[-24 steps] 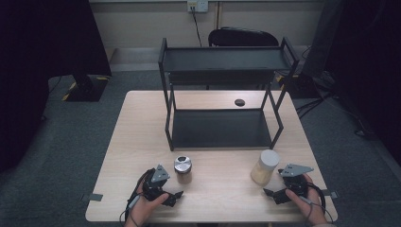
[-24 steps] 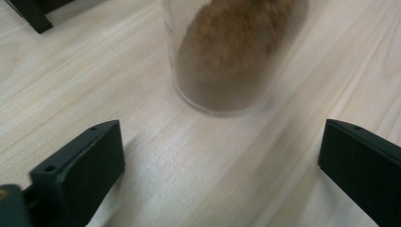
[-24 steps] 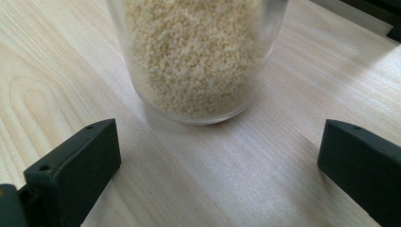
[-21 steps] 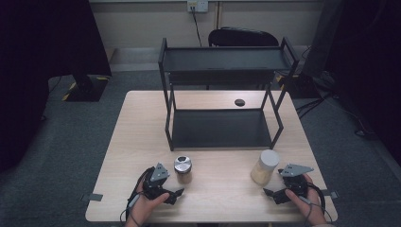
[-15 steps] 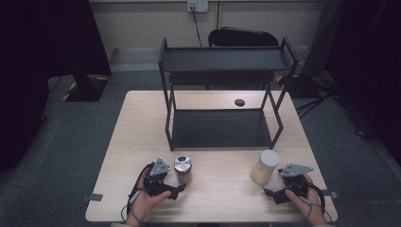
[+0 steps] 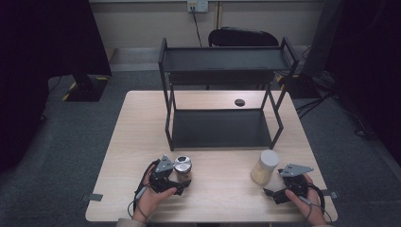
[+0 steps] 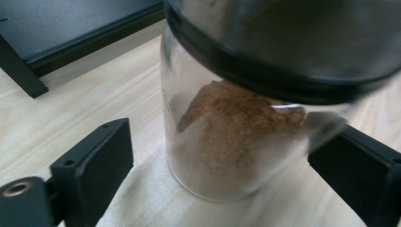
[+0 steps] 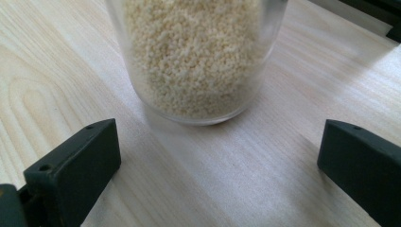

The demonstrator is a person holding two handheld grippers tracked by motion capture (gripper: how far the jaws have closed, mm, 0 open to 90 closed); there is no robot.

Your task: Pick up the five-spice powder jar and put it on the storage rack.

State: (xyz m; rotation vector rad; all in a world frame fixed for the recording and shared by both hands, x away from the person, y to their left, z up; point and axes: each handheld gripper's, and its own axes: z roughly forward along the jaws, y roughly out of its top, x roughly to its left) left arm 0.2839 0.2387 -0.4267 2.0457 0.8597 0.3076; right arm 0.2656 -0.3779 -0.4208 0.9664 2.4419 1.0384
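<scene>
Left gripper (image 6: 178, 185): at about 7 o'clock on the table, we hold it with its jaws spread on either side of the brown-powder jar; in the left gripper view one jaw stands clear of the glass, the other sits right at it, and we cannot tell whether that one touches.
Brown-powder jar (image 6: 182, 166): upright, dark-lidded, near the front edge, at 12 o'clock from the left gripper, its base between the jaws.
Right gripper (image 6: 279, 193): at about 5 o'clock on the table, jaws spread wide with nothing between them.
Pale-grain jar (image 6: 266, 166): upright at 11 o'clock from the right gripper; in the right gripper view (image 8: 215, 56) it stands just ahead of the jaw tips, apart from both.
Shelf rack (image 6: 222, 127): black, two levels, at 12 o'clock on the table, beyond both jars; we see nothing on its lower board.
Table (image 6: 142, 123): pale wood, with a small dark disc (image 6: 239, 102) behind the rack.
</scene>
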